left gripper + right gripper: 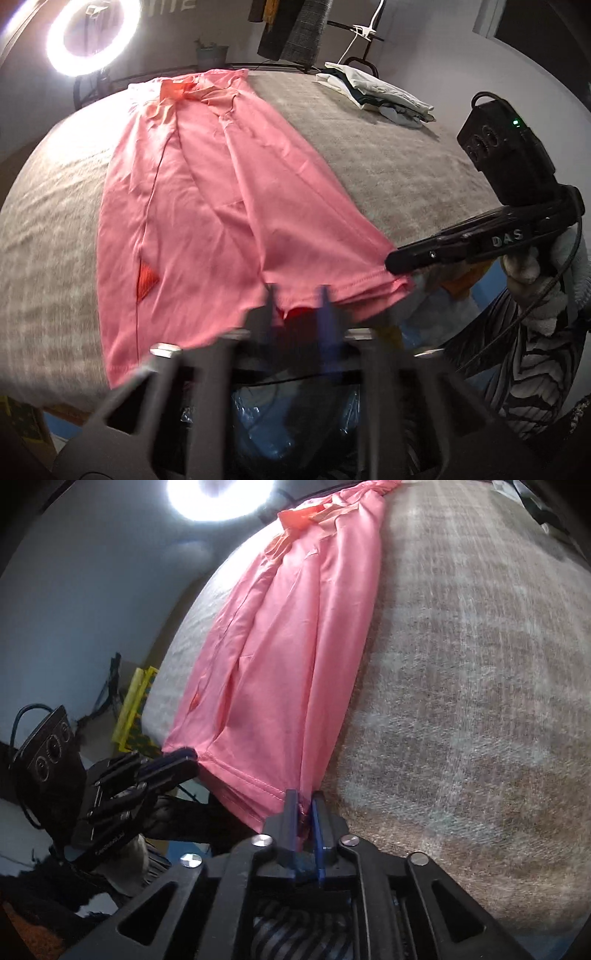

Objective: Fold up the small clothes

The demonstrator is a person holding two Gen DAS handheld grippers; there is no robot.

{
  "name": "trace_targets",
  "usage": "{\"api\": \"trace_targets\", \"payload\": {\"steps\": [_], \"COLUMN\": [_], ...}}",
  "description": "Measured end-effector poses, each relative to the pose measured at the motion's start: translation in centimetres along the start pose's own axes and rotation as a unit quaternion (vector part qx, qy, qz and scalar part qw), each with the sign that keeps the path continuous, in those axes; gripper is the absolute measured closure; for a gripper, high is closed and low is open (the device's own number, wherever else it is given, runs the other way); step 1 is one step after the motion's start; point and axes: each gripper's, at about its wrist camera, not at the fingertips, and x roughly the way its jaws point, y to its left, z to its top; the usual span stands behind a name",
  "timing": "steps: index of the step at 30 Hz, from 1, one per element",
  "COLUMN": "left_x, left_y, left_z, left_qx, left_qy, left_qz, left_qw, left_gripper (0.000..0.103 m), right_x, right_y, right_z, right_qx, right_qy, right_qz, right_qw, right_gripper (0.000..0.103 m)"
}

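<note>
Pink garment (207, 206): lying lengthwise away across bench (388, 158); left gripper (295, 295) and right gripper (304, 805) both pinching near hem (243, 786).

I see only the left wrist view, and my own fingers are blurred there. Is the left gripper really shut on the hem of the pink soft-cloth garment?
Observer: Yes. The right wrist view shows the left gripper shut on the hem of the pink soft-cloth garment.
Operator: And the right gripper? I see it only from the side.
Observer: The right gripper is shut too, with pink hem cloth pinched between its fingers.
Operator: Is there anything beyond the table's left edge?
Observer: A yellow slatted frame stands there, below the grey cloth-covered table.
</note>
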Motion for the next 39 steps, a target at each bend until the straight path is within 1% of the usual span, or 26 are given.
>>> {"api": "trace_targets", "payload": {"steps": [1, 2, 3, 4, 5, 6, 7, 9, 11, 13, 14, 17, 18, 19, 20, 21, 22, 24, 26, 27, 28, 29, 31, 35, 37, 39], "left_x": [0.4, 0.7, 1.2, 1.5, 1.8, 2.3, 2.6, 2.8, 2.4, 1.3, 0.7, -0.1, 0.1, 0.3, 0.7, 0.9, 0.7, -0.1, -1.2, -1.6, -1.8, -2.0, -1.9, -0.3, 0.9, 2.1], "left_y": [0.0, 0.0, -0.2, -0.3, -0.4, -0.6, -0.6, -0.8, -0.5, -0.5, -0.6, -0.5, -0.4, -0.2, 0.2, 0.5, 0.6, 0.1, -0.3, -0.5, -0.6, -0.8, -1.0, -1.6, -1.9, -2.2], "left_z": [0.2, 0.4, 0.6, 0.6, 0.6, 0.6, 0.5, 0.2, 0.1, 0.0, -0.1, -1.0, -1.3, -1.4, -1.4, -1.3, -1.2, -0.8, 0.1, 0.6, 1.1, 1.9, 3.2, 5.3, 6.2, 6.8], "left_qx": [-0.001, 0.000, 0.006, 0.011, 0.017, 0.026, 0.033, 0.043, 0.028, 0.018, 0.021, 0.017, 0.020, 0.018, 0.009, -0.004, -0.006, 0.012, 0.023, 0.024, 0.023, 0.021, 0.016, 0.005, 0.001, -0.001], "left_qy": [0.002, 0.004, 0.008, 0.009, 0.011, 0.017, 0.019, 0.013, 0.013, 0.005, -0.001, -0.001, 0.001, 0.004, 0.016, 0.029, 0.026, 0.014, -0.002, -0.007, -0.014, -0.023, -0.035, -0.043, -0.042, -0.039], "left_qz": [-0.002, -0.005, 0.001, 0.008, 0.010, 0.015, 0.019, 0.023, 0.012, 0.006, 0.008, 0.011, 0.023, 0.028, 0.021, 0.012, 0.014, 0.024, 0.022, 0.018, 0.013, 0.008, 0.002, -0.011, -0.015, -0.017], "left_qw": [1.0000, 1.0000, 0.9999, 0.9999, 0.9997, 0.9994, 0.9991, 0.9987, 0.9995, 0.9998, 0.9998, 0.9998, 0.9995, 0.9994, 0.9996, 0.9995, 0.9995, 0.9996, 0.9995, 0.9995, 0.9995, 0.9995, 0.9992, 0.9990, 0.9990, 0.9991], "left_gripper": [0.060, 0.060, 0.060, 0.066, 0.075, 0.101, 0.103, 0.103, 0.103, 0.103, 0.103, 0.103, 0.103, 0.103, 0.103, 0.103, 0.103, 0.103, 0.102, 0.102, 0.102, 0.102, 0.102, 0.102, 0.102, 0.102], "right_x": [0.0, -0.1, -0.4, -0.4, -0.4, -0.3, -0.3, -0.2, -0.1, -0.1, 0.0, 0.2, 0.2, 0.2, 0.3, 0.7, 0.7, 0.6, 0.1, -0.7, -1.5, -2.4, -4.6, -8.3, -9.6, -10.3], "right_y": [0.1, 0.2, 0.1, 0.2, 0.4, 0.4, 0.2, 0.1, -0.3, -0.9, -1.0, -0.6, -0.5, -0.4, -0.3, 0.0, 0.2, 0.7, 1.3, 1.5, 1.4, 1.1, 0.0, -2.6, -3.3, -3.4], "right_z": [0.0, 0.1, 0.1, 0.1, 0.1, 0.1, 0.1, 0.0, 0.2, 0.3, 0.4, 0.5, 0.5, 0.5, 0.5, 0.5, 0.4, 0.2, 0.0, 0.1, 0.4, 0.9, 2.4, 6.4, 8.7, 11.1], "right_qx": [-0.003, -0.006, -0.011, -0.014, -0.017, -0.017, -0.015, -0.009, 0.005, 0.022, 0.026, 0.013, 0.010, 0.006, -0.002, -0.012, -0.020, -0.035, -0.058, -0.068, -0.070, -0.068, -0.055, -0.019, -0.021, -0.044], "right_qy": [-0.002, -0.004, -0.007, -0.008, -0.008, -0.008, -0.008, -0.010, -0.011, -0.012, -0.013, -0.016, -0.017, -0.017, -0.015, -0.004, -0.003, 0.011, 0.017, 0.016, 0.008, -0.009, -0.043, -0.108, -0.130, -0.147], "right_qz": [0.000, 0.001, 0.002, -0.001, -0.005, -0.005, -0.003, 0.001, 0.017, 0.040, 0.045, 0.031, 0.027, 0.016, 0.003, -0.023, -0.034, -0.048, -0.058, -0.056, -0.054, -0.055, -0.046, -0.026, -0.023, -0.033], "right_qw": [1.000, 1.000, 1.000, 1.000, 1.000, 1.000, 1.000, 1.000, 1.000, 0.999, 0.999, 0.999, 0.999, 1.000, 1.000, 1.000, 0.999, 0.998, 0.997, 0.996, 0.996, 0.996, 0.996, 0.994, 0.991, 0.988], "right_gripper": [0.078, 0.073, 0.067, 0.067, 0.067, 0.067, 0.067, 0.068, 0.061, 0.050, 0.049, 0.051, 0.054, 0.071, 0.084, 0.100, 0.101, 0.101, 0.099, 0.091, 0.067, 0.062, 0.061, 0.061, 0.061, 0.061]}}
